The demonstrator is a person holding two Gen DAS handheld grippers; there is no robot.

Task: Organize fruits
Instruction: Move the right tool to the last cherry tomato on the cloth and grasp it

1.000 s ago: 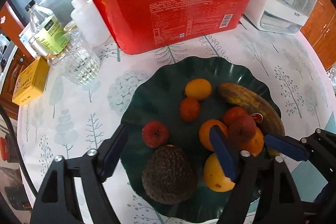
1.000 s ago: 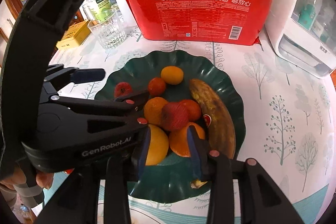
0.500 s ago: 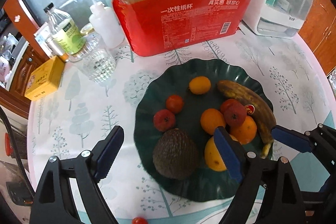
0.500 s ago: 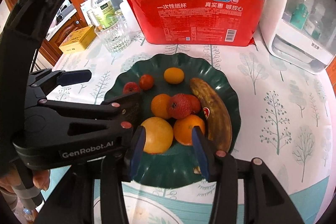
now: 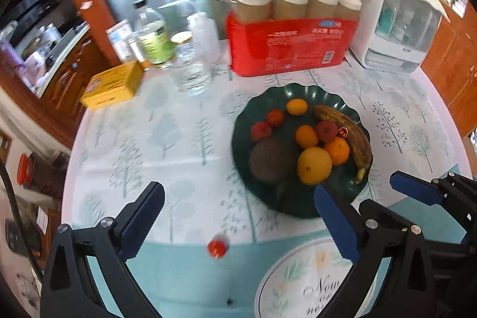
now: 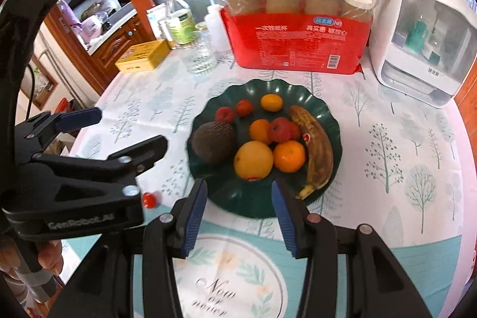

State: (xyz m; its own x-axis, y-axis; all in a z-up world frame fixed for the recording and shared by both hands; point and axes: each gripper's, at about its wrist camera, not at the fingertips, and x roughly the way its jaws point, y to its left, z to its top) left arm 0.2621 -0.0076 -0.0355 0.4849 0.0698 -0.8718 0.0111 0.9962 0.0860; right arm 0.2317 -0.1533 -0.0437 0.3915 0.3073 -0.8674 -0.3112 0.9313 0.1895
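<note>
A dark green scalloped plate [image 5: 298, 210] [image 6: 253, 207] holds an avocado [image 5: 269, 161] [image 6: 213, 145], a yellow citrus [image 5: 314, 164] [image 6: 253, 160], oranges [image 6: 289, 155], small red fruits [image 6: 280, 128] and a brown banana [image 5: 351, 133] [image 6: 319, 151]. A small red fruit [image 5: 217, 249] [image 6: 149, 199] lies alone on the cloth, nearer than the plate. My left gripper [image 5: 238, 195] [image 6: 122, 128] hangs above the cloth left of the plate, its jaws opening wide and holding nothing. My right gripper [image 6: 238, 188] is open and empty above the plate's near rim.
At the back stand a red pack of paper cups [image 6: 298, 35], a white appliance [image 6: 423, 43], a drinking glass [image 6: 202, 57], bottles [image 6: 179, 20] and a yellow box [image 6: 143, 58]. The round table's edge curves down the left side. A hand [image 6: 44, 255] grips the left tool's handle.
Both grippers have pulled back and up from the plate, leaving the fruit on it. The left jaws spread wider, the right ones a little. The lone red fruit came into view.
</note>
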